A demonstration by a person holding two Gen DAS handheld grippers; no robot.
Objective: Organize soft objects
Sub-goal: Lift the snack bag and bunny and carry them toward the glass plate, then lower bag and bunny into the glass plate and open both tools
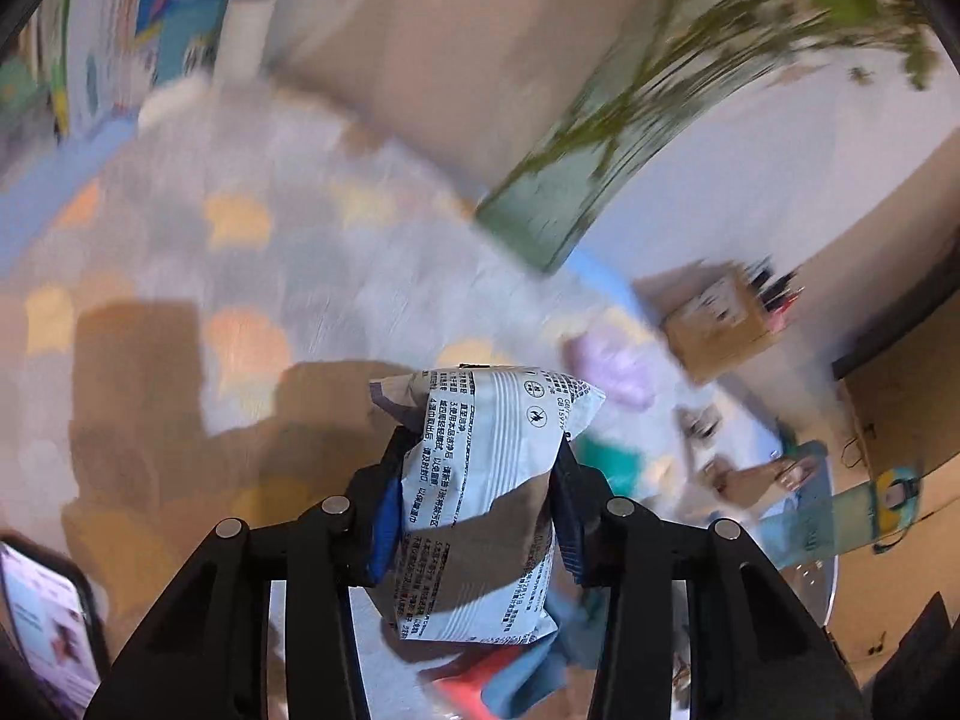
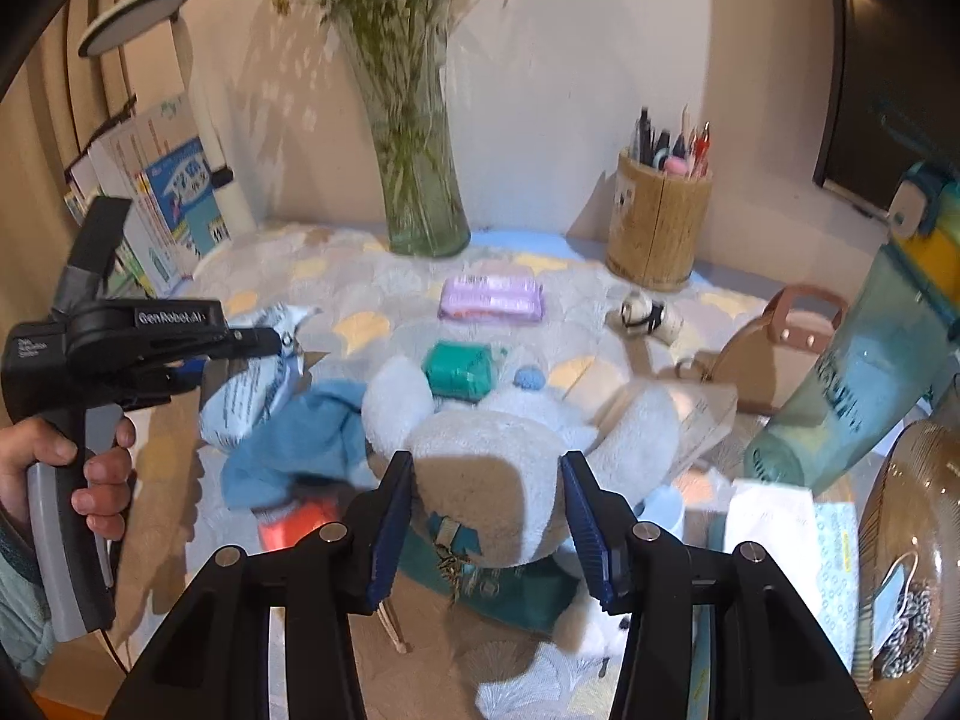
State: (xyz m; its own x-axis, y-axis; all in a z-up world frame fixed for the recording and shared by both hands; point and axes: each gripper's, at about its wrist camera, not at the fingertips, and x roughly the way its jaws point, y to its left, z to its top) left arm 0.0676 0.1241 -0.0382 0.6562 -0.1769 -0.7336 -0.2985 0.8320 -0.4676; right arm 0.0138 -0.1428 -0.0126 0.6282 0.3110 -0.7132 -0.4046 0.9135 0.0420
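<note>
The left gripper (image 1: 480, 480) has its fingers pinching a white printed soft pack (image 1: 480, 498), lifted off the table (image 2: 336, 276) beside a crumpled blue cloth (image 2: 300, 438). The right gripper (image 2: 487, 516) holds its fingers spread on either side of a white plush toy (image 2: 498, 462), though I cannot tell if they press it. A purple pack (image 2: 491, 297) and a green bundle (image 2: 459, 369) lie beyond.
</note>
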